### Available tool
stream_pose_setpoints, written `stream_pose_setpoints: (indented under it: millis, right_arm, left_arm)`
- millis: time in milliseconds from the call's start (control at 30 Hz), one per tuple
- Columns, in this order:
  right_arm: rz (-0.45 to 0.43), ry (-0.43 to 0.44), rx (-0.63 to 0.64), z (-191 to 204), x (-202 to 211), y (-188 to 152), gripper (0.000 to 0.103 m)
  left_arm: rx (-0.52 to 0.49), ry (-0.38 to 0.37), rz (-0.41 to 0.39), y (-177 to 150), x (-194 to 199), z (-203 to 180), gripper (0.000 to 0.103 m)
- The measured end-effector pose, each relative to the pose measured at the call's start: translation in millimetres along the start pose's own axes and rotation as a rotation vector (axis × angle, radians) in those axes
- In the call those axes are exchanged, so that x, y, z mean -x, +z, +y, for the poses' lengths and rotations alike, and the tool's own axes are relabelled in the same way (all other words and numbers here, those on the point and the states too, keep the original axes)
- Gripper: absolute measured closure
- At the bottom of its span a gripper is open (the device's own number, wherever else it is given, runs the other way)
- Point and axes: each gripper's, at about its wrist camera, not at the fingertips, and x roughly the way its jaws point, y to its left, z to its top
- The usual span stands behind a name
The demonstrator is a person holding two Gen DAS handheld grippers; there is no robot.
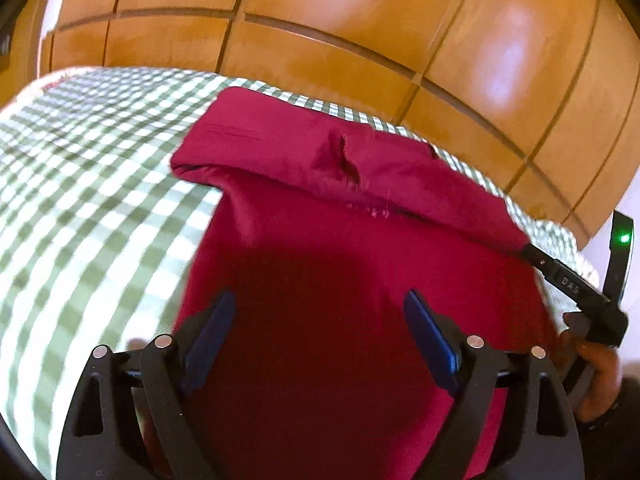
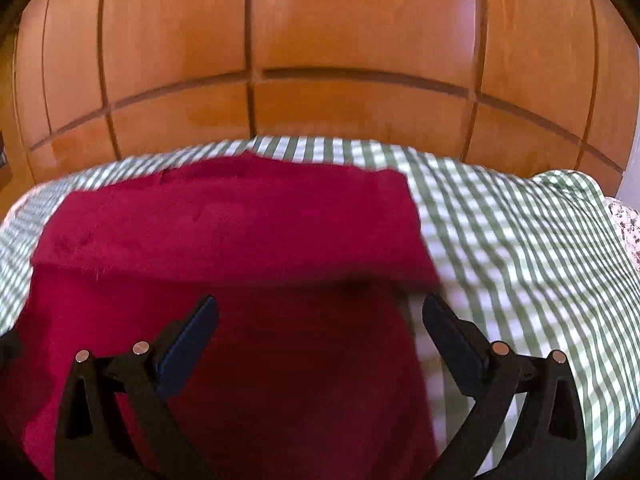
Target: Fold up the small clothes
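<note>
Garment in deep red spread on the green-checked surface, far end folded back near the far edge, left hand-held gripper wide open and empty, right hand-held gripper likewise gaping above the cloth, holding nothing

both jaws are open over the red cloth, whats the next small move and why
Probably lower both grippers to the near part of the red garment and pinch it for another fold: its far end is already folded over, and the left gripper and right gripper hold nothing.
</note>
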Motion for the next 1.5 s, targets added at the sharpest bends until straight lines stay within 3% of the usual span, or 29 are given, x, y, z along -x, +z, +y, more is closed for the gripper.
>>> stream_pose_setpoints:
  millis: [133,167,233,367,533,733,800,833,1133,1333,1500]
  right_arm:
    - [0.016,-0.023,-0.025,0.4,-0.5,-4.7,0.002]
    - [0.026,-0.023,-0.037,-0.9,-1.5,-5.9,0.002]
    - [0.056,0.006,-0.070,-9.5,-0.6,-7.7,0.002]
    - [0.081,0.073,-0.112,-23.2,11.8,-17.8,0.002]
    - [0.075,0.166,-0.156,-42.9,41.2,-33.9,0.002]
    - [0.106,0.208,-0.194,-70.7,69.9,-57.2,0.015]
    - [0.125,0.212,-0.227,-81.2,75.5,-65.2,0.026]
    - [0.135,0.215,-0.244,-87.1,79.2,-69.7,0.028]
    - [0.187,0.320,-0.327,-116.6,104.4,-108.2,0.042]
    - [0.199,0.468,-0.367,-115.1,120.8,-136.7,0.051]
    - [0.199,0.527,-0.366,-108.9,127.2,-152.2,0.056]
  left_arm:
    - [-0.062,0.013,-0.016,-12.6,13.4,-0.3,0.017]
    - [-0.087,0.032,-0.021,-15.9,17.0,-1.4,0.012]
    - [-0.110,0.071,-0.036,-21.3,23.3,0.2,0.010]
    - [-0.062,0.112,-0.035,-28.4,30.4,16.9,0.010]
    - [-0.017,0.074,-0.079,-37.5,48.2,35.2,0.010]
    - [-0.066,0.049,-0.039,-41.2,57.5,43.6,0.010]
    - [-0.044,0.024,-0.021,-39.7,59.6,48.0,0.011]
    - [-0.032,0.011,-0.020,-38.9,60.8,50.7,0.017]
    - [0.068,-0.157,0.063,-41.0,72.1,81.0,0.049]
    - [0.093,-0.309,0.145,-59.0,82.8,86.5,0.050]
    - [0.093,-0.366,0.189,-70.6,87.8,88.7,0.050]
